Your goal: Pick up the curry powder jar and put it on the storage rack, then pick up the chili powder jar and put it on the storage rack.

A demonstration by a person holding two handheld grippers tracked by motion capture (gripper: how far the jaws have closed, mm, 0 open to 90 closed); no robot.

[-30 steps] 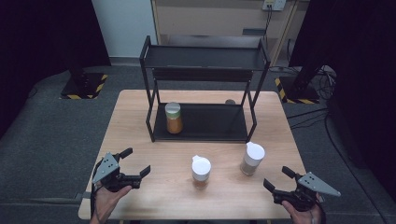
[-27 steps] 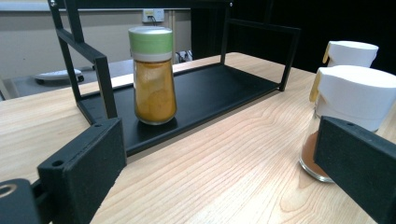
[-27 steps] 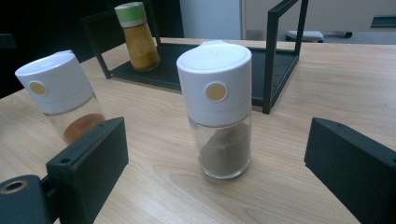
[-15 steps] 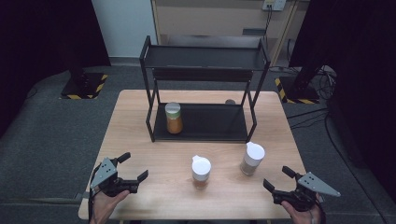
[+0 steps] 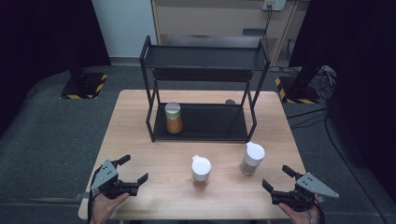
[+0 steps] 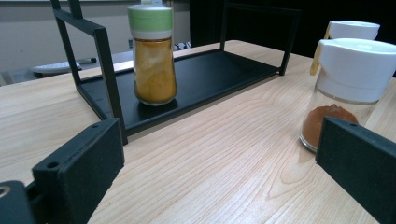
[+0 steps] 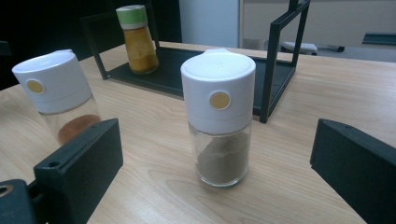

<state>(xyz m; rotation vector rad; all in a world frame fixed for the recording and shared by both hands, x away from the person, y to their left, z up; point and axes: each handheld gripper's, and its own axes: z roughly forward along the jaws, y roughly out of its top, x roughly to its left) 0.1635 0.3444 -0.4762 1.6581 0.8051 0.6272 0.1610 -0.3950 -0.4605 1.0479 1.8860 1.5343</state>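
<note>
Flanking two white-capped glass shakers [image 5: 201, 171] [image 5: 252, 158], both grippers [image 5: 130, 171] [image 5: 279, 177] gaped empty; the black rack [image 5: 204, 122] (probably metal) held a green-lidded jar [image 5: 173, 117].

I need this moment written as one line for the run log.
left hand-held gripper: open, empty | right hand-held gripper: open, empty | white-capped jars: on table | green-capped jar: lower rack shelf

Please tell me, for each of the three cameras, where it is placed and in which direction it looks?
High view: above the near table edge, looking forward and down; both hands hold the left gripper and right gripper.
Left gripper view: low over the table, facing the green-lidded jar on the rack; its open jaws show.
Right gripper view: low, facing the grey-powder shaker; its open jaws show.
Both gripper views share the red-powder shaker.
</note>
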